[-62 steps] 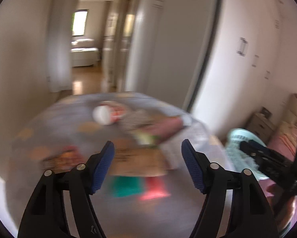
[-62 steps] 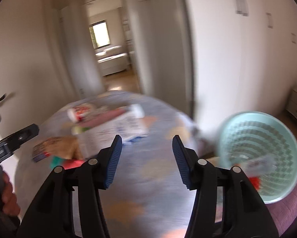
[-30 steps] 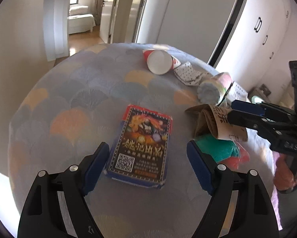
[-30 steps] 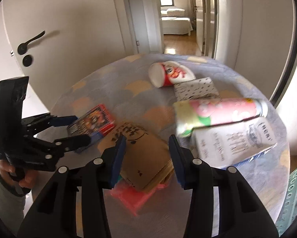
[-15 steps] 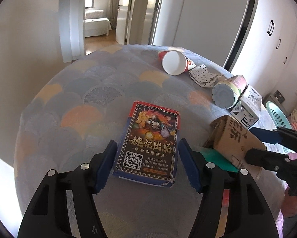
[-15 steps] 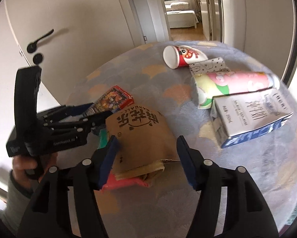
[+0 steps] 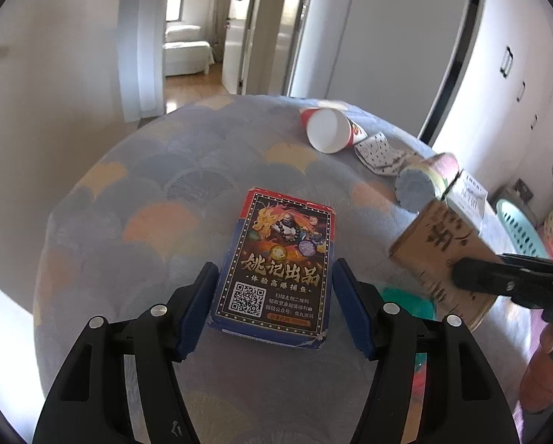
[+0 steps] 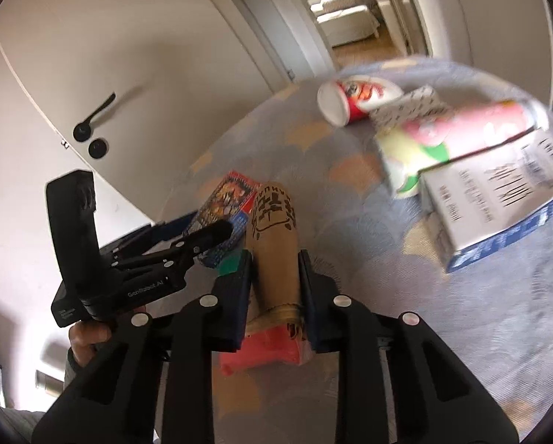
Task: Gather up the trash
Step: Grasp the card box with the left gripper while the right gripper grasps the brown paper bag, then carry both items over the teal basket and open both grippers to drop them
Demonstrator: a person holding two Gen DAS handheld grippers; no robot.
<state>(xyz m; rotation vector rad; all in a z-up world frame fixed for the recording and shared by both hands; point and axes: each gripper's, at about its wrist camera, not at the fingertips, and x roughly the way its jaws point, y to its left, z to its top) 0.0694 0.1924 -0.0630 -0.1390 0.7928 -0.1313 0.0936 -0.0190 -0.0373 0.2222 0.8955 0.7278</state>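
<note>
Right now the left gripper sits low over the desk, its blue fingers straddling the card box, one at each long side and hard against it. The box lies flat on the desk's patterned cloth, its printed face up.

Over on the right, the right gripper is closing, and its fingers pinch the brown paper bag from both sides; the bag stands tilted between them, above a red wrapper and a green scrap.

Further back on the desk lie a red paper cup on its side, a dotted paper wrapper, a pink and green tube and a white carton, all close together. At the right edge of the left view, a mint basket shows beyond the desk.
</note>
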